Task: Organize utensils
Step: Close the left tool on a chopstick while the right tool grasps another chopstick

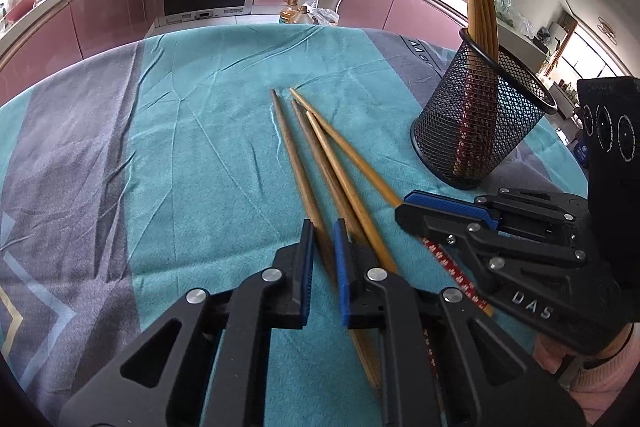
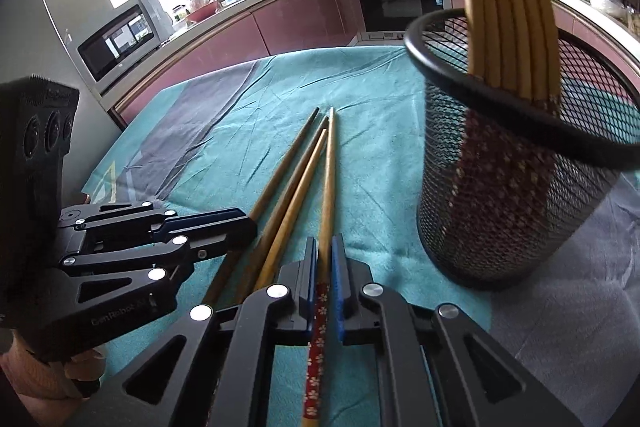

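Lying on the teal cloth [image 1: 200, 147], four chopsticks fan out left of the mesh holder [image 1: 480, 123]. Left gripper [image 1: 323, 227] clamps the leftmost dark chopstick [image 1: 292, 155]; right gripper [image 2: 325, 247] clamps the red-patterned chopstick [image 2: 328, 171]. More chopsticks stand upright in the holder.

Smooth wooden chopsticks [image 1: 316, 163], black metal-mesh holder [image 1: 480, 115], wrinkled matt cloth [image 1: 192, 147].
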{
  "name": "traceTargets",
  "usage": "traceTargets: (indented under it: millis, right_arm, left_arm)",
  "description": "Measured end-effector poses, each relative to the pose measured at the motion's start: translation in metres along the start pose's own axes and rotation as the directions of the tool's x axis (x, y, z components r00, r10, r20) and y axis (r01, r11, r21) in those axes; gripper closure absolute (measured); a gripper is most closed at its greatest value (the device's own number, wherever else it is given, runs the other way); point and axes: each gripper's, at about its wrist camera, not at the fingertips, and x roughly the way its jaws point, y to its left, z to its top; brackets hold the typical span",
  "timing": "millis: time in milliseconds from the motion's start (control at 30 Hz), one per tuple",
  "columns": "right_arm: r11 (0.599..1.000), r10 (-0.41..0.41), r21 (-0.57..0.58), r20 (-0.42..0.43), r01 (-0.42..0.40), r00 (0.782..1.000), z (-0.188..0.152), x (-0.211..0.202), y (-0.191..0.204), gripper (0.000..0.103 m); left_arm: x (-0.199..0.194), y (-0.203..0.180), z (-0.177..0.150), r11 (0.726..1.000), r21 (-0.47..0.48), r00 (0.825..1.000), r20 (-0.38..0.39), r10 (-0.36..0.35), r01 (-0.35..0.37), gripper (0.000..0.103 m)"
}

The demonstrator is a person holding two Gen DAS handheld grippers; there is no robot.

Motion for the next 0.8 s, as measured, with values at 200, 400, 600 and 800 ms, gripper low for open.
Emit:
traceTargets:
  millis: [200, 400, 600, 800]
  right_arm:
    - [1.0, 0.015, 0.014, -0.002, -0.014, 1.0, -0.01, -0.01, -0.002, 0.096]
    - [1.0, -0.008, -0.017, -0.01, 0.007, 1.0, -0.005, -0.006, 0.004, 0.092]
    - [0.998, -0.038, -0.053, -0.011, 0.038, 0.999, 0.003, 0.003, 0.009, 0.084]
    - [0.997, -0.057, -0.052, -0.004, 0.057, 0.998, 0.008, 0.008, 0.008, 0.095]
  left_arm:
    - [-0.01, -0.002, -0.012, 1.0, 0.02, 1.0, -0.014, 0.004, -0.003, 0.093]
    - [-0.008, -0.002, -0.008, 0.999, 0.033, 0.999, -0.009, 0.033, -0.032, 0.088]
    - [0.004, -0.001, 0.004, 0.998, 0.045, 0.999, -0.014, 0.045, -0.045, 0.088]
    - [0.01, -0.005, 0.009, 0.997, 0.041, 0.998, -0.008, 0.062, -0.061, 0.093]
